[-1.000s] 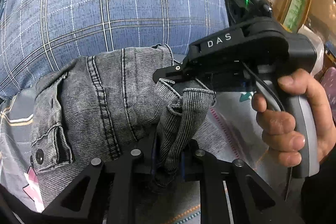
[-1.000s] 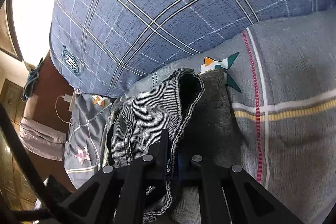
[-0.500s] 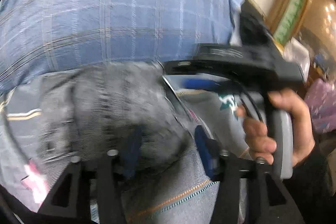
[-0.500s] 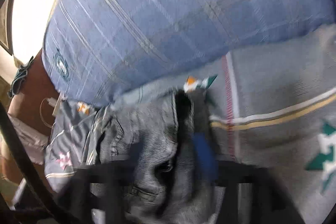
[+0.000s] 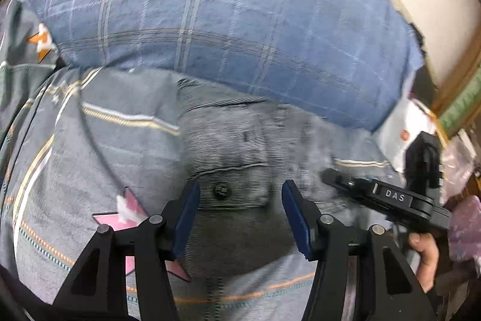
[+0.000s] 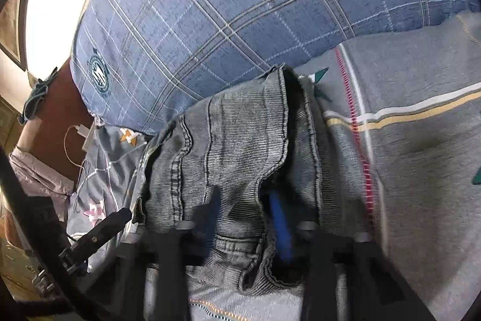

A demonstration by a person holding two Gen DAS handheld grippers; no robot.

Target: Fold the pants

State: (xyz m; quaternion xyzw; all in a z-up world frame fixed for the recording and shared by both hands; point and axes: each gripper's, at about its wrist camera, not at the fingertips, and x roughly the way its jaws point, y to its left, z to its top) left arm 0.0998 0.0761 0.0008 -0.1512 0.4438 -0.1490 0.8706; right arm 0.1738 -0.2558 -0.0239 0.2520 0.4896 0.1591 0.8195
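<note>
We see the left gripper (image 5: 239,211) with its two blue-padded fingers (image 5: 186,215) spread wide and nothing between them; the black struts behind them are rigid, riveted bars. Framed in the gap lies a buttoned pocket flap (image 5: 231,188) of the grey jeans (image 5: 240,146), the round dark button (image 5: 221,191) near the flap's middle. To the right of the jeans in this view, we see the right gripper (image 5: 339,181), a black moulded body lettered "DAS", its tip at the edge of the denim, with the person's hand (image 5: 425,254) on its handle.

From the right wrist, we see the right gripper (image 6: 245,218) blurred; one blue pad (image 6: 279,227) sits inside an open fold of the jeans (image 6: 228,146) and the fingers stand apart, but we cannot tell whether they pinch any cloth.

The jeans are ribbed, washed grey denim with double-stitched seams, bunched into a rumpled pile, one hemmed opening gaping upward. They lie on a grey bedsheet (image 6: 405,170) striped in white, yellow and red, directly against the foot of a large blue plaid pillow (image 6: 240,20), soft and bulging, bearing a round crest. Left of the jeans, a white cable (image 6: 70,146) trails over a brown surface.
</note>
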